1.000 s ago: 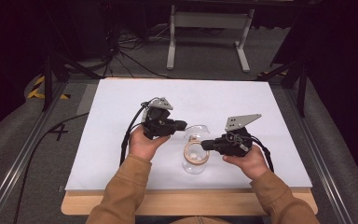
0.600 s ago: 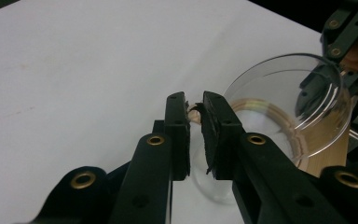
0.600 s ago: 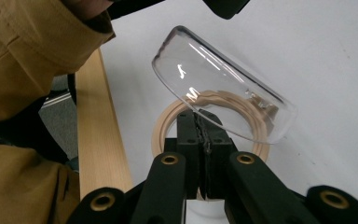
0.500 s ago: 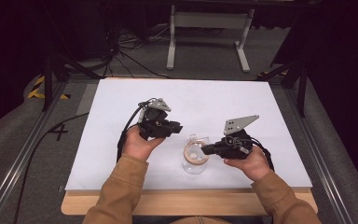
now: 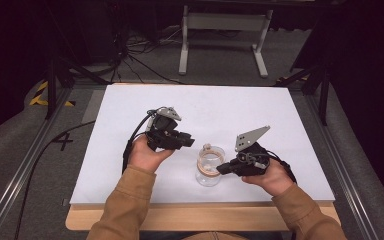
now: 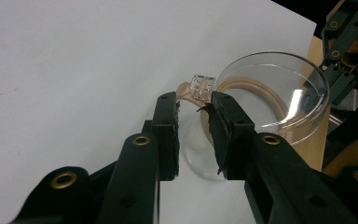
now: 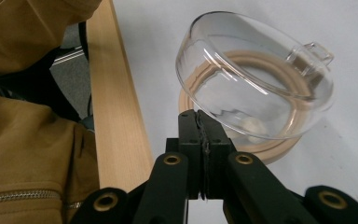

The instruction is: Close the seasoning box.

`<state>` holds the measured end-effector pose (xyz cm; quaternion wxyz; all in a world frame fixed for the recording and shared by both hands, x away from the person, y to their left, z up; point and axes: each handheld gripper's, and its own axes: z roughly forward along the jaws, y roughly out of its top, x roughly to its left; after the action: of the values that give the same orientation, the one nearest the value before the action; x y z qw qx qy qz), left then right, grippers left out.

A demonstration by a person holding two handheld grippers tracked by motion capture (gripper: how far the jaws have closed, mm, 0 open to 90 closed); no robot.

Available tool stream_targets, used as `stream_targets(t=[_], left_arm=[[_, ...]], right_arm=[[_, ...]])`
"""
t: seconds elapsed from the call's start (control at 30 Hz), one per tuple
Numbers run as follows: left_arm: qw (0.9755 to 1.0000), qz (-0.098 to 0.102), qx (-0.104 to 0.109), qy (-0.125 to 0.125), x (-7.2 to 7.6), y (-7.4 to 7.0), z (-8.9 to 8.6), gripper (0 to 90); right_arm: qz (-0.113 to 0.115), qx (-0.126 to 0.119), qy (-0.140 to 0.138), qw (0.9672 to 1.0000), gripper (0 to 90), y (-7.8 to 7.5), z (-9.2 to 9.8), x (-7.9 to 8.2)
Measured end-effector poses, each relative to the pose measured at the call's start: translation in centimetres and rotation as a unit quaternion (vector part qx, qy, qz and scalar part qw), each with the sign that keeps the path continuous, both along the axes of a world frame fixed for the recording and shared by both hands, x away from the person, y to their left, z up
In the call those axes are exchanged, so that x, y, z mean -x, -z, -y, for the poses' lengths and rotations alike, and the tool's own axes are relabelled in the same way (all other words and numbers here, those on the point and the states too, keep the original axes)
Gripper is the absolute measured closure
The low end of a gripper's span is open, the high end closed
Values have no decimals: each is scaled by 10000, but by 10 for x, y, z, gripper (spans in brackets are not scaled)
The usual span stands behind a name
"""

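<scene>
A clear jar [image 5: 209,169] with a beige ring [image 5: 209,171] around it stands on the white table [image 5: 220,107], near the front edge. My left gripper [image 5: 190,140] is just left of it. Its jaws have just been opening and stand apart with nothing between the pads. The jar's small clear tab [image 6: 203,86] lies just past my left gripper's [image 6: 193,100] tips, with the beige ring [image 6: 247,85] behind it. My right gripper [image 5: 220,170] comes in from the right. My right gripper [image 7: 198,119] is shut on the near edge of the clear jar [image 7: 256,74], above the beige ring [image 7: 261,151].
The table's wooden front edge [image 5: 195,217] runs close below the jar, and a tan sleeve [image 7: 28,154] lies over it. A metal stand [image 5: 220,30] and cables [image 5: 135,60] are on the floor beyond the far edge.
My left jaws have opened and come off the clear tab. The jar's clear top stands lower than a second ago. My right gripper has stayed shut in place.
</scene>
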<state>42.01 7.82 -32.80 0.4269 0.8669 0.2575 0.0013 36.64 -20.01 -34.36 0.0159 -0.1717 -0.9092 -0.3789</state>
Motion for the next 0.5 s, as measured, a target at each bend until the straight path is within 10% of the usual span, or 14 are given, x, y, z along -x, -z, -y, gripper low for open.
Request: stream_targets(t=[0.5], left_arm=[[10000,-97,-2,-18,-2,3,-1,675]], right_arm=[[-374,364,-286,9982,875,9,-3,-1]])
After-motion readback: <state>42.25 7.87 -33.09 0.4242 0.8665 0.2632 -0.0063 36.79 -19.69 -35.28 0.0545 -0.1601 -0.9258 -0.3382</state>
